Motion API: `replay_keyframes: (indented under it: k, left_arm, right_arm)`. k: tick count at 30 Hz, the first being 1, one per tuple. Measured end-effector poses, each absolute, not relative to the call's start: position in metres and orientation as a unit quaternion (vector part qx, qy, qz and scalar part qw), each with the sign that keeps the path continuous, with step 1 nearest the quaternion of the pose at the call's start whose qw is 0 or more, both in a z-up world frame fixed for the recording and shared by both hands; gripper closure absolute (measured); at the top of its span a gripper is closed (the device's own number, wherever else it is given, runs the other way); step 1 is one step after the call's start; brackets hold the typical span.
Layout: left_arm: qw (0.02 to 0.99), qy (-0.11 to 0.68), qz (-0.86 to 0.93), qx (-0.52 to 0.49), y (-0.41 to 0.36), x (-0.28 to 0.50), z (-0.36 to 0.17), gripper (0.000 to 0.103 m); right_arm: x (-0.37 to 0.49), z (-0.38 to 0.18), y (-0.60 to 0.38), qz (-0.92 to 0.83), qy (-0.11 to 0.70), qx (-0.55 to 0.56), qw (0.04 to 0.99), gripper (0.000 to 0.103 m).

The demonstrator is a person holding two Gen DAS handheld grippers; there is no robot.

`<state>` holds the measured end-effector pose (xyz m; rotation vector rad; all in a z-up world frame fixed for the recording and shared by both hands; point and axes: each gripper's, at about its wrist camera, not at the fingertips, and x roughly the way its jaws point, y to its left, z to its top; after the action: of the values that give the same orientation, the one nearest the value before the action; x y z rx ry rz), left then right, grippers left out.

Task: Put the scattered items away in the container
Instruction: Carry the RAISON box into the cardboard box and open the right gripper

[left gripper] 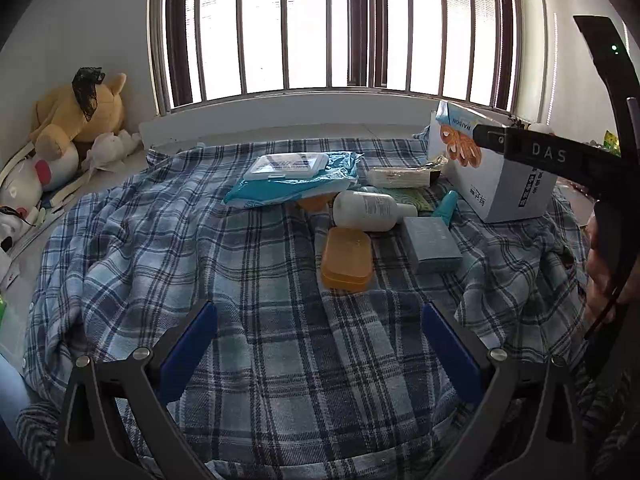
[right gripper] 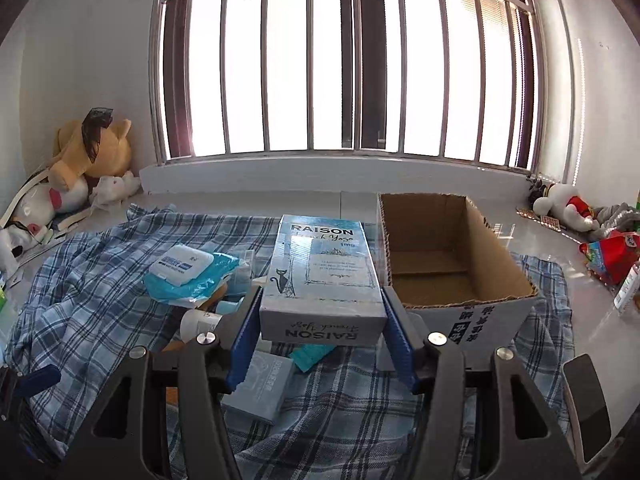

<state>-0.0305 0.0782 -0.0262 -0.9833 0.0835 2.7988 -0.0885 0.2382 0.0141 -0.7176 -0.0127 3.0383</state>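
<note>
My right gripper (right gripper: 320, 324) is shut on a light blue RAISON box (right gripper: 320, 276) and holds it above the plaid cloth, just left of the open, empty cardboard container (right gripper: 460, 276). My left gripper (left gripper: 320, 344) is open and empty above the plaid cloth (left gripper: 180, 248). Ahead of it lie an orange case (left gripper: 346, 258), a grey box (left gripper: 432, 244), a white bottle (left gripper: 368, 211), a teal tube (left gripper: 446, 207) and a blue wipes pack (left gripper: 292, 180). The container (left gripper: 492, 184) stands at the right there, partly hidden by the right gripper's body.
Plush toys (left gripper: 76, 120) lie against the wall at the left. More toys and a red bag (right gripper: 608, 256) sit on the right ledge. A barred window (right gripper: 348, 60) runs along the back. A white flat packet (left gripper: 400, 177) lies behind the bottle.
</note>
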Motion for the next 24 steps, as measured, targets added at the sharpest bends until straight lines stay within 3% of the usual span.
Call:
replay_keyframes:
  k: [6,13,19,24]
  left_arm:
    - [0.068,0.06,0.948,-0.307,0.085,-0.034,-0.016,0.0]
    - [0.054,0.051,0.945,-0.317,0.081,-0.04,-0.021,0.0]
    - [0.053,0.045,0.946,-0.317,0.08,-0.045,-0.02,0.0]
    - [0.046,0.06,0.94,-0.332,0.085,-0.057,-0.031,0.0]
  right_arm:
    - [-0.084,0.033,0.271,0.978,0.049,-0.201,0.04,0.047]
    - [-0.087,0.033,0.308,0.971,0.054,-0.199,0.123,0.047]
    - [-0.101,0.019,0.326,0.963,0.079,-0.228,0.123,0.047]
    - [-0.106,0.02,0.317,0.963,0.055,-0.227,0.133,0.046]
